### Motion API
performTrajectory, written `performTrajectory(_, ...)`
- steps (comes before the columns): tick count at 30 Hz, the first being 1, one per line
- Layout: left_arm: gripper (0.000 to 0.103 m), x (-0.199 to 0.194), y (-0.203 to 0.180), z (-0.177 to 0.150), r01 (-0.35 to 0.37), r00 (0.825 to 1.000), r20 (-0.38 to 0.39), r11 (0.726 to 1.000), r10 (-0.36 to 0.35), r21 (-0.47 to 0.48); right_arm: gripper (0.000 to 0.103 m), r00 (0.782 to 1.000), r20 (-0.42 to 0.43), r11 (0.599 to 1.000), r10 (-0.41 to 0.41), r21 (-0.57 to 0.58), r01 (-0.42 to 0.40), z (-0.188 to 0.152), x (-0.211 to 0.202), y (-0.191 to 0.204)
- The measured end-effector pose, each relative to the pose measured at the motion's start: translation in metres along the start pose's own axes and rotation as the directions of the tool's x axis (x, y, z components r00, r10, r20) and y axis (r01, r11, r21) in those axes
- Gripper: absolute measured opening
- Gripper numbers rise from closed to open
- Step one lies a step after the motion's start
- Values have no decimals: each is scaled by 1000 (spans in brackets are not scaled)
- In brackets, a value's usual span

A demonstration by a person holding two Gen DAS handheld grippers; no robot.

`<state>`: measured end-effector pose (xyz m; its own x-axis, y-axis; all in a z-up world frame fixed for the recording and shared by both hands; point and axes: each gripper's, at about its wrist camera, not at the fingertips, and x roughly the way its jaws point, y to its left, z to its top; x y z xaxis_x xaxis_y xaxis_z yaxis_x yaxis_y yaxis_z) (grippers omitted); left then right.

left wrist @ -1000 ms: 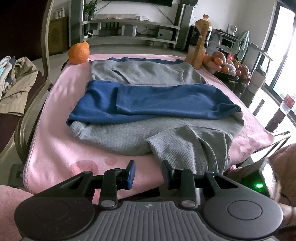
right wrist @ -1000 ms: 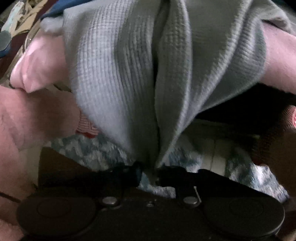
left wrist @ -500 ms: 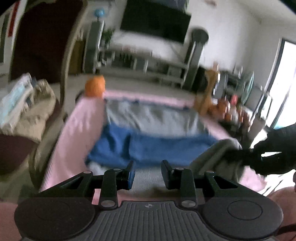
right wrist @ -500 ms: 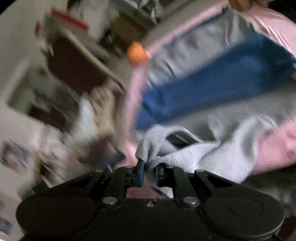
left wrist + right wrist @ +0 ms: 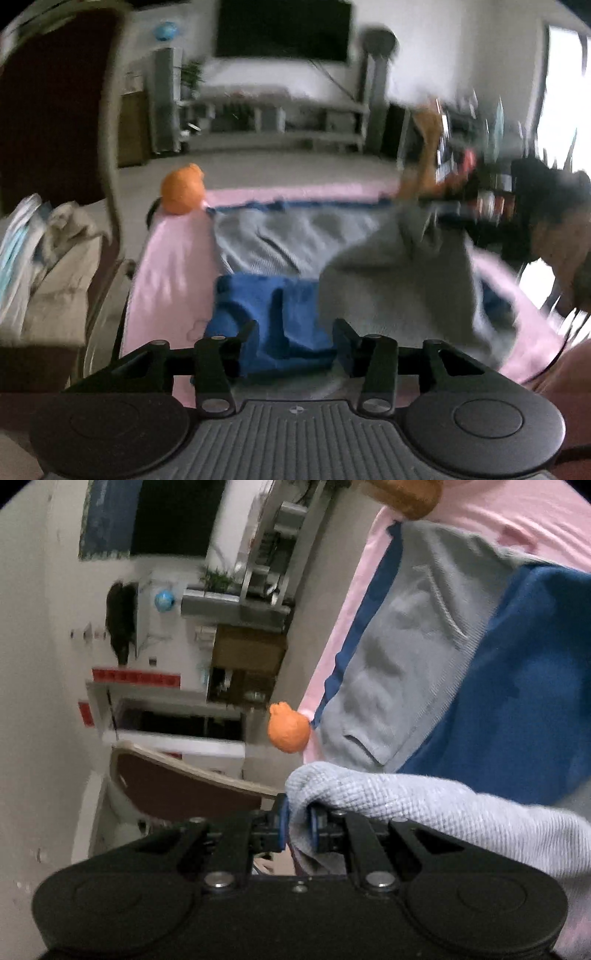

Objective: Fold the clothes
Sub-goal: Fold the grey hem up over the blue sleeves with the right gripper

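Observation:
A grey and blue sweater (image 5: 280, 240) lies flat on the pink cloth (image 5: 173, 258), with a blue sleeve (image 5: 280, 314) folded across it. My left gripper (image 5: 295, 343) is open just above the sweater's near edge and holds nothing. My right gripper (image 5: 297, 823) is shut on the grey hem (image 5: 424, 805). In the blurred left wrist view, my right gripper (image 5: 432, 208) holds that grey flap (image 5: 399, 280) raised over the right half of the sweater. The right wrist view is rolled sideways and shows the grey body (image 5: 406, 664) and blue sleeve (image 5: 517, 701) beneath.
An orange fruit (image 5: 183, 190) sits at the cloth's far left corner. A brown bottle (image 5: 424, 158) and blurred fruit stand at the far right. A chair (image 5: 55, 110) with a heap of clothes (image 5: 48, 266) stands left of the table. A person's arm shows at the right.
My right gripper has carried the grey hem up from below the table's near edge and over the sweater. My left gripper has risen, moved forward and opened wider.

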<state>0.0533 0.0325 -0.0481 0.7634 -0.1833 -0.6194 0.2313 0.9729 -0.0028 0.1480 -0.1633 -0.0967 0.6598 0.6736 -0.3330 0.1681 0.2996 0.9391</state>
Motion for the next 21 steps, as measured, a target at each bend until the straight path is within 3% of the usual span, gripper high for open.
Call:
performTrajectory(2, 45, 27, -10, 7, -15, 999, -42, 997, 18, 80, 11, 1000, -28, 1000, 0, -28, -1, 10, 3, -1)
performTrajectory(5, 46, 60, -16, 17, 71, 995, -82, 992, -63, 102, 11, 996, -76, 999, 45, -10, -46, 19, 2, -8)
performTrajectory(8, 46, 79, -4, 23, 171, 980, -105, 985, -170, 7, 12, 992, -106, 997, 70, 21, -68, 20, -4, -15)
performTrajectory(11, 44, 98, 7, 29, 267, 954, -118, 959, -276, -90, 14, 987, -133, 995, 93, 51, -87, 20, -9, -22)
performTrajectory(14, 18, 97, 6, 30, 327, 938, -78, 937, -337, -124, 14, 989, -126, 996, 80, 47, -74, 22, -14, -25)
performTrajectory(15, 0, 92, 1, 31, 323, 942, -64, 940, -331, -110, 14, 990, -123, 996, 76, 46, -70, 23, -16, -26)
performTrajectory(21, 1, 54, -25, 45, 286, 957, 52, 958, -284, -30, 14, 997, -69, 999, 18, 49, -14, 26, -22, -31)
